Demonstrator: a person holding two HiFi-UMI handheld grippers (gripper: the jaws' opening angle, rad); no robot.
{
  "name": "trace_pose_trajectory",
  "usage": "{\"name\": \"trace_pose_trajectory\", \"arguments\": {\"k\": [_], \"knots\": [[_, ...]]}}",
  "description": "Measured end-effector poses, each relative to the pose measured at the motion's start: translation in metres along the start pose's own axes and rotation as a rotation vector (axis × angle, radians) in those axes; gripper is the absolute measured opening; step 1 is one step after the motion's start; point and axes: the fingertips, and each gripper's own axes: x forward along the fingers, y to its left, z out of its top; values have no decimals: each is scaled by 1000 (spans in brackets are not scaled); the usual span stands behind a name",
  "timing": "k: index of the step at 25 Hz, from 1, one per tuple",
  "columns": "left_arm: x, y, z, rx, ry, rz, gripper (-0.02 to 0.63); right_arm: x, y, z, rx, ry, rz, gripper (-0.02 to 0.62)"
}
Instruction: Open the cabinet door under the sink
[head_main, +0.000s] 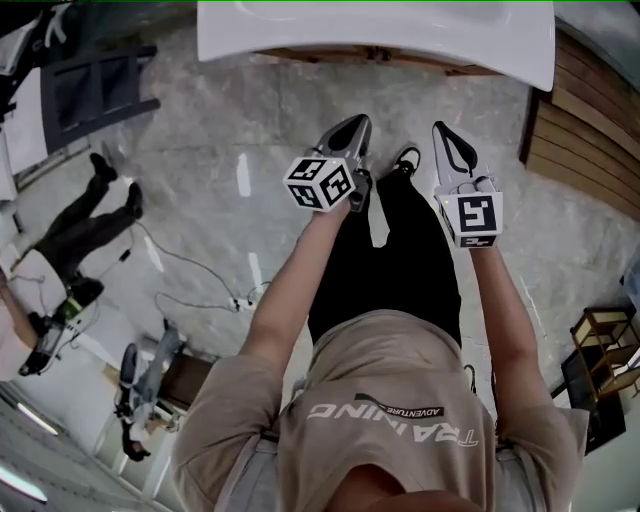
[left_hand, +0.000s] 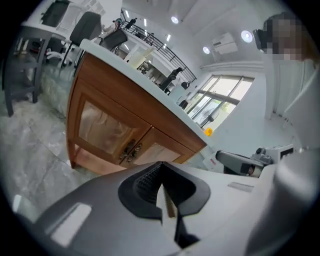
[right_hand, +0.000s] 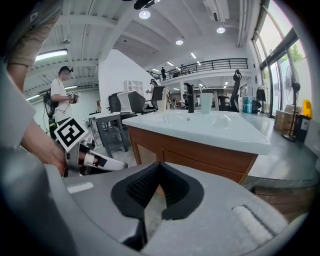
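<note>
The wooden sink cabinet (left_hand: 125, 125) has two frosted-panel doors, both closed, with a pair of metal handles (left_hand: 131, 150) where they meet. A white sink top (head_main: 380, 35) covers it, and a black faucet (right_hand: 189, 97) stands on it. My left gripper (head_main: 355, 125) is held in the air a short way in front of the cabinet, its jaws together with nothing between them (left_hand: 161, 165). My right gripper (head_main: 443, 132) hangs beside it, also shut and empty (right_hand: 159, 165), pointing at the cabinet's corner (right_hand: 200, 155). Neither gripper touches the cabinet.
Grey stone floor (head_main: 240, 120) lies before the cabinet. A person (head_main: 80, 215) stands at the left, with cables (head_main: 200, 290) and a dark desk (head_main: 90, 90) nearby. Wooden panelling (head_main: 590, 130) and a small rack (head_main: 605, 340) are on the right.
</note>
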Motion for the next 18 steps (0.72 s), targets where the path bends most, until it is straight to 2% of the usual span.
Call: {"name": "trace_pose_trajectory", "arguments": {"k": [3,5,10,16,18], "knots": [[17,-3,-6,-80,-40,-130,14,6,-3,-11,10,11,1,3],[29,0,-9,-109,-58,-169,14,12,-5,-20,8,15,4,3],[53,22,-19,-235,-114,-134,14,21,-14,-55,25,35,-11,3],[69,68,-24,-504,-206,-77,14,46,-19,-77,22,42,-8,3],[77,73,-23,-701,-276,-128,14,51,-18,-77,30,39,-1,3]]}}
